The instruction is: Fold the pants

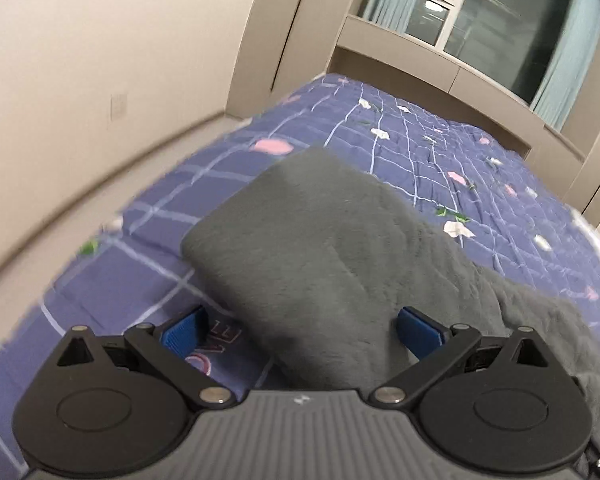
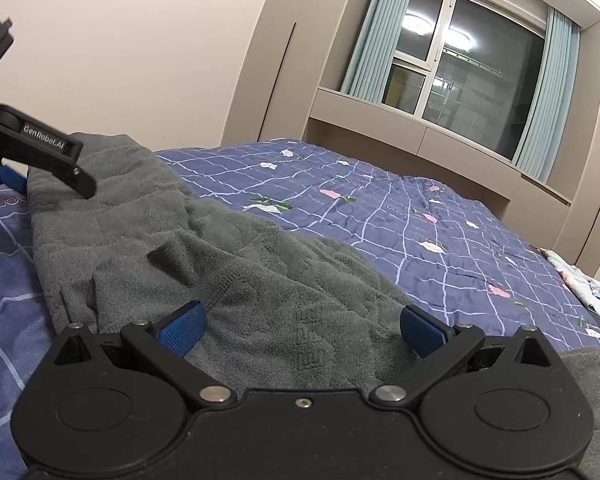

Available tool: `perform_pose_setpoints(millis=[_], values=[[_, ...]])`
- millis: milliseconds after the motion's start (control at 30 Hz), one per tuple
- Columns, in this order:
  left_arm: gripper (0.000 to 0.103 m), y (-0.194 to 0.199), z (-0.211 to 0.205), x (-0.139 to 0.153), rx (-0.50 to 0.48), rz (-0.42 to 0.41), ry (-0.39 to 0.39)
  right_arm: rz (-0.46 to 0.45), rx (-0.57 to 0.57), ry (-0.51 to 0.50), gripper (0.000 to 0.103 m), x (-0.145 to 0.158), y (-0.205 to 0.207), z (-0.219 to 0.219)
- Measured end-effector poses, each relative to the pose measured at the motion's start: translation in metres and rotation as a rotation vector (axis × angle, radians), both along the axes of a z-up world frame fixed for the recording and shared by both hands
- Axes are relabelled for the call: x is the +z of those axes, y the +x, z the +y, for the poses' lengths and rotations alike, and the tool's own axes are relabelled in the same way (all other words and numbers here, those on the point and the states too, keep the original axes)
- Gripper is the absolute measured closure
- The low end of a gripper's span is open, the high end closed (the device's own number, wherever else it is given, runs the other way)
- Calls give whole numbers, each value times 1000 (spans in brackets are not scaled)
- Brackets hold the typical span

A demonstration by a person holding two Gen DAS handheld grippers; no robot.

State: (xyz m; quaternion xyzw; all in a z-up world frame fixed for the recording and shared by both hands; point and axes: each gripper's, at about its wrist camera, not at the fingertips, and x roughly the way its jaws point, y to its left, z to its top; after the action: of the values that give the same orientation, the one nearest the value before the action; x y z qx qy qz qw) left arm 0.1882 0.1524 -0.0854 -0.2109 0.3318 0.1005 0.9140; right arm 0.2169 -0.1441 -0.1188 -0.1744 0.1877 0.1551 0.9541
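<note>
Grey fleece pants (image 1: 320, 248) lie folded on a purple checked bedspread (image 1: 440, 168). My left gripper (image 1: 302, 330) is open, its blue pads wide apart on either side of the pants' near end. In the right wrist view the pants (image 2: 228, 264) spread rumpled across the bed. My right gripper (image 2: 302, 328) is open, low over the grey fabric, which fills the space between its blue pads. The left gripper (image 2: 40, 152) shows at the far left of that view, resting at the pants' far end.
The bedspread (image 2: 420, 216) stretches far toward a window (image 2: 460, 64) with pale blue curtains and a beige ledge. A beige wall runs along the left of the bed (image 1: 80, 100). A patterned cloth (image 2: 588, 288) lies at the bed's right edge.
</note>
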Motion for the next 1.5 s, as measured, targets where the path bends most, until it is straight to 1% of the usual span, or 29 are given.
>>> perform_pose_setpoints(millis=[100, 167, 300, 433, 800, 967, 1033, 1133, 1167, 1267, 1300, 1367, 1400, 1433, 1467, 1500], values=[[0, -5, 10, -4, 5, -42, -53, -1, 0, 0, 1, 0, 0, 0], [0, -5, 9, -7, -2, -52, -39, -1, 0, 0, 1, 0, 0, 0], [0, -5, 3, -7, -10, -45, 7, -6, -1, -2, 1, 1, -2, 0], [0, -5, 3, -6, -9, -50, -2, -8, -1, -3, 1, 1, -2, 0], [0, -5, -2, -5, -11, -45, 13, -30, -5, -12, 1, 1, -6, 2], [0, -4, -2, -7, -61, -77, -68, -40, -6, -16, 1, 0, -8, 3], [0, -3, 3, -12, -58, -87, -93, -43, -6, -17, 1, 0, -9, 3], [0, -5, 16, -15, -36, -126, -171, -43, -5, -17, 1, -1, -9, 3], [0, -6, 17, -15, -33, -132, -183, -43, -5, -16, 1, -1, -10, 3], [1, -6, 16, -15, -26, -132, -178, -46, -6, -19, 1, -1, -10, 3], [4, -6, 17, -15, -18, -138, -188, -48, -6, -20, 1, -1, -10, 3], [19, -10, 21, -14, 28, -152, -220, -49, -6, -20, 1, -1, -11, 3], [33, -12, 25, -15, 57, -153, -238, -50, -6, -20, 1, -1, -11, 4], [41, -14, 29, -15, 82, -148, -257, -49, -6, -20, 1, -1, -11, 3], [45, -15, 33, -17, 99, -147, -278, -49, -6, -20, 1, -2, -11, 3], [53, -16, 37, -18, 122, -144, -298, -48, -6, -19, 1, -2, -10, 3]])
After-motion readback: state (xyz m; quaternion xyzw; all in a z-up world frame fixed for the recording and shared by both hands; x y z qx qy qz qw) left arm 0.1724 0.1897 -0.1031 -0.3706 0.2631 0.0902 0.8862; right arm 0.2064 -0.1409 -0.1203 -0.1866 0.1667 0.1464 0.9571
